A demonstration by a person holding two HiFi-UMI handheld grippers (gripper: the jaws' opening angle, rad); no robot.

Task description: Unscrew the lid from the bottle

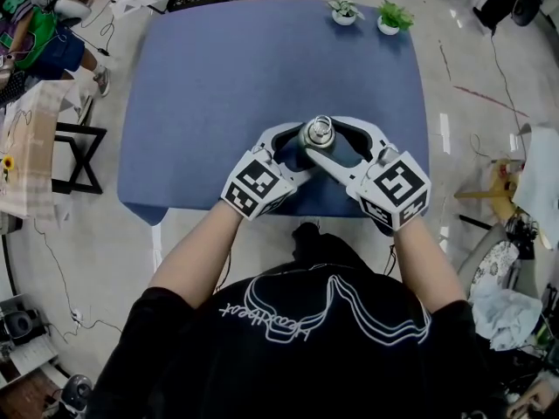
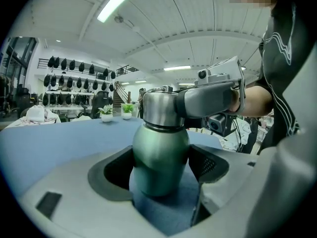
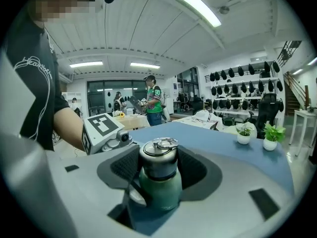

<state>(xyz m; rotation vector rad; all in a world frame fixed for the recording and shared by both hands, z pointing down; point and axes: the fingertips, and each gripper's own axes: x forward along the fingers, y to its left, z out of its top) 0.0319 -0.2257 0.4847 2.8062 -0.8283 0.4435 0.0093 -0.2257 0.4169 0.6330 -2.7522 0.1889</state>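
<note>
— Blue-topped table (image 1: 218, 103) in a bright workshop, two potted plants (image 1: 345, 11) at its far edge. Where is the bottle?

— The green bottle (image 3: 161, 195) stands upright on the table, between the jaws of both grippers at once. The left gripper (image 2: 159, 165) is clamped on the green body below the shoulder, one dark pad pressed to each side.

— And the other hand?

— The right gripper (image 3: 158, 163) comes in from the opposite side and sits higher. Its jaws are drawn partway together around the steel lid (image 1: 320, 133), with a pad touching it on either side. The lid is on the bottle. Its wire ring (image 3: 163, 143) lies flat on top, just above those jaws.
</note>
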